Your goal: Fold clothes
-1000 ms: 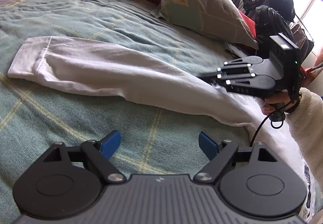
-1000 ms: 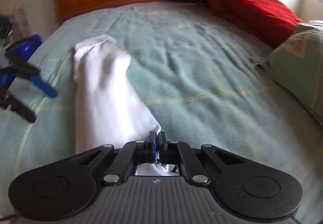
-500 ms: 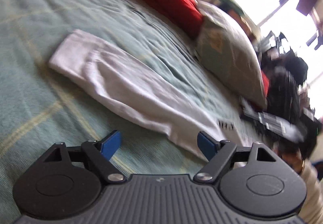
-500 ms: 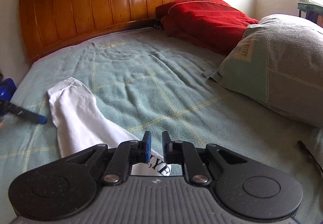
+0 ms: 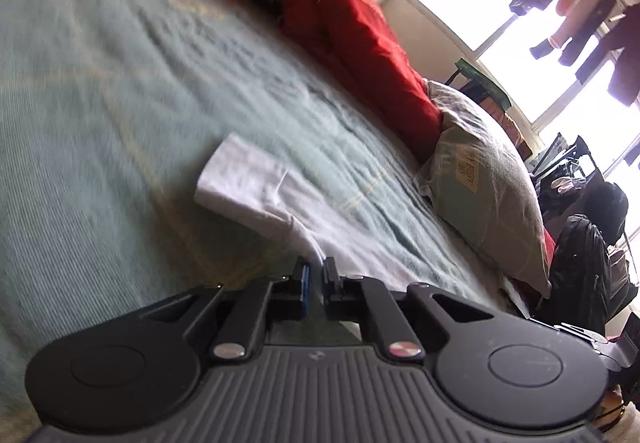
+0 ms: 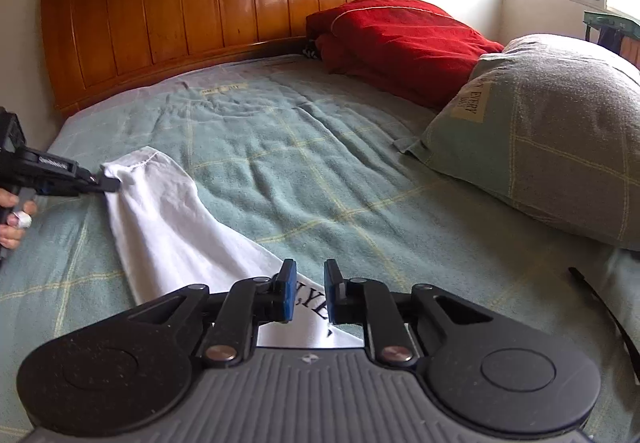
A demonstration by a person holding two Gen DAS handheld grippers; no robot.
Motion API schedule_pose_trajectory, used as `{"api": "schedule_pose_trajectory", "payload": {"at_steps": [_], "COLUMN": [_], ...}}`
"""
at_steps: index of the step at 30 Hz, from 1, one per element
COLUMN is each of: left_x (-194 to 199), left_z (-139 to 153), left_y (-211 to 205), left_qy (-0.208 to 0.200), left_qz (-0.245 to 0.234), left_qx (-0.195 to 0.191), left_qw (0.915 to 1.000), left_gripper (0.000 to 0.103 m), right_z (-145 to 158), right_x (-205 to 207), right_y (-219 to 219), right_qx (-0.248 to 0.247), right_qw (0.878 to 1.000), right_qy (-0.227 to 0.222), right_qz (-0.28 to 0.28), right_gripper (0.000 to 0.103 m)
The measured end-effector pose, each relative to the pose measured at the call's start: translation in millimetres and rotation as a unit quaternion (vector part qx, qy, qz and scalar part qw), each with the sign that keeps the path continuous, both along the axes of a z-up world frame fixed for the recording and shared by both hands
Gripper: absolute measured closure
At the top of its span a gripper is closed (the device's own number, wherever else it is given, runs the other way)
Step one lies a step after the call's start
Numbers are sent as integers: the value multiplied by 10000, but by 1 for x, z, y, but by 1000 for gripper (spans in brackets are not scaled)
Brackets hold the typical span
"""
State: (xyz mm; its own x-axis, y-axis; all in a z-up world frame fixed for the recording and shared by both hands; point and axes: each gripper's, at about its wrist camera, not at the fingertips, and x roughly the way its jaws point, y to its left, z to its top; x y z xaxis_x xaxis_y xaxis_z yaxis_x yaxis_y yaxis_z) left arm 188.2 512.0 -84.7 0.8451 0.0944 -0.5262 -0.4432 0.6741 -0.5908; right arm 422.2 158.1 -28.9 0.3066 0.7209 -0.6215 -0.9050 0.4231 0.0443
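two wrist views over a bed covered with a green checked blanket [image 6: 320,171]. a white garment [image 6: 168,227], folded into a long narrow strip, lies flat on the blanket near its left side in the right wrist view, running from a hemmed end near the far left toward the near centre, where dark printed letters show on the cloth.

left gripper [image 5: 314,277]: jaws drawn together on a fold of the white garment [image 5: 256,183] at the edge nearest the camera; a thin ridge of cloth rises between the blue pads. in the right wrist view the same gripper [image 6: 108,185] meets the hemmed far end of the strip with its tips pinched on the cloth, and the hand [image 6: 14,215] holding its grip shows at the left edge.

right gripper [image 6: 308,283]: jaws parted by a narrow gap and opening; the lettered end of the garment lies below and behind the gap, and the pads do not press on it.

surroundings: a wooden headboard [image 6: 224,3] at the head of the bed, a folded red blanket [image 6: 400,39] against it on the right, and a grey-green pillow [image 6: 552,131] nearer on the right side. the left wrist view is tilted and partly blurred; a bright window [image 5: 520,23] with dark clothes hanging before it fills its upper right.
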Motion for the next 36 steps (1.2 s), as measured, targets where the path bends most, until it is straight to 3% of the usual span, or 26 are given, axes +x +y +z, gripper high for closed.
{"api": "schedule_pose_trajectory", "payload": {"at_steps": [2,3,7,12,14,15,17,20,24,27,31,36], "left_x": [-1,-2,-15,-33,-31,-29,-24,-18,-9,7,40,67], "left_z": [11,12,16,19,22,25,28,34,42,46,44,19], "left_y": [2,3,4,-2,-10,-14,-21,-33,-44,-46,-48,-49], "left_qy": [219,353,801,705,743,753,733,718,677,598,599,1180], "left_qz": [5,64,303,-32,-216,-293,-439,-631,-769,-853,-1072,-1160], "left_qx": [187,260,650,663,775,846,908,975,1207,1346,1534,1740], "left_qw": [9996,9990,9942,9953,9940,9931,9922,9906,9874,9854,9805,9707], "left_gripper": [97,89,87,78,77,77,75,74,73,66,61,61], "right_z": [-2,-3,-20,-47,-55,-57,-55,-54,-48,-35,-13,0], "right_x": [6,9,23,31,32,31,28,23,33,40,25,-4], "right_y": [-2,-3,-6,-11,-13,-14,-14,-12,-13,-19,-18,-5], "right_qx": [-75,-117,-433,-841,-900,-891,-885,-962,-988,-662,-404,-363], "right_qw": [9999,9999,9987,9963,9957,9957,9956,9946,9921,9937,9962,9983], "right_qy": [-29,-56,-188,-165,-143,-121,-145,-331,-550,-366,-301,-407], "right_qz": [-65,-109,-177,41,148,214,278,192,-542,-830,-709,-225], "right_gripper": [80,78,65,57,58,69,101,101,101,99,92,87]}}
